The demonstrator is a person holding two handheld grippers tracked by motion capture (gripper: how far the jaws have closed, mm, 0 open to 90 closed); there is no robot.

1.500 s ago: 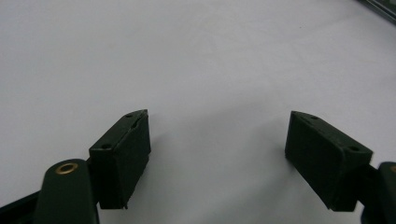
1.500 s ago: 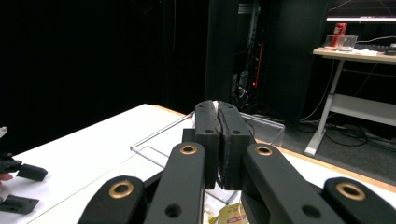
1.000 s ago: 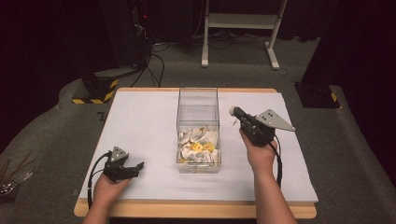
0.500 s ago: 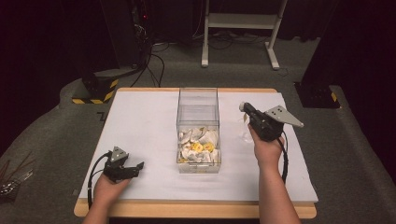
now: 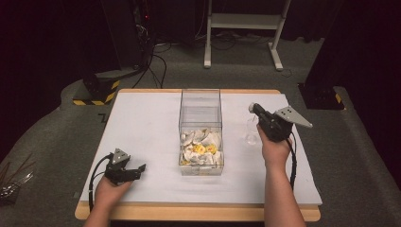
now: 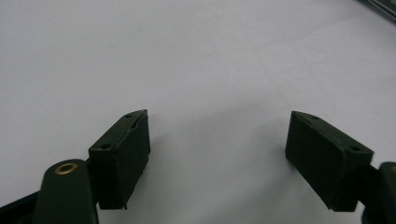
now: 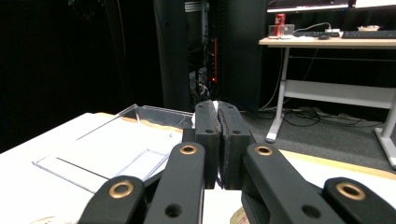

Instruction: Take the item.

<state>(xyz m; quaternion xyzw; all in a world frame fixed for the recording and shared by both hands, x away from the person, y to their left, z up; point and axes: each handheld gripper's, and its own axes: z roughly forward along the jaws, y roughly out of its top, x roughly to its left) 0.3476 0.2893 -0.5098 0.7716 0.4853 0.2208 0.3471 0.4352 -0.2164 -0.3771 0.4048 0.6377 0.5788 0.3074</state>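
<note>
A clear plastic box (image 5: pixel 200 111) stands in the middle of the white table (image 5: pixel 142 123), holding white and yellow pieces (image 5: pixel 201 146) in its near half. To the right of the box and above the table, my right gripper (image 5: pixel 253 109) is shut on a thin whitish, see-through piece (image 5: pixel 250 132) that hangs below its tip. In the right gripper view the jaws (image 7: pixel 215 109) press together with a white sliver (image 7: pixel 215 104) at their tip, and the box (image 7: pixel 154 114) lies beyond to the left. My left gripper (image 5: pixel 139 170) rests at the front left, open (image 6: pixel 217 135) over bare table.
Behind the table stand a white desk frame (image 5: pixel 241 28) and a black-and-yellow base (image 5: pixel 97 90) with cables on the floor. A far desk with a red can (image 7: pixel 280 21) is in the right gripper view. Bare white table lies left and right of the box.
My right gripper has drifted to the right, away from the box's top, taking the see-through piece with it. The left gripper has stayed put.
</note>
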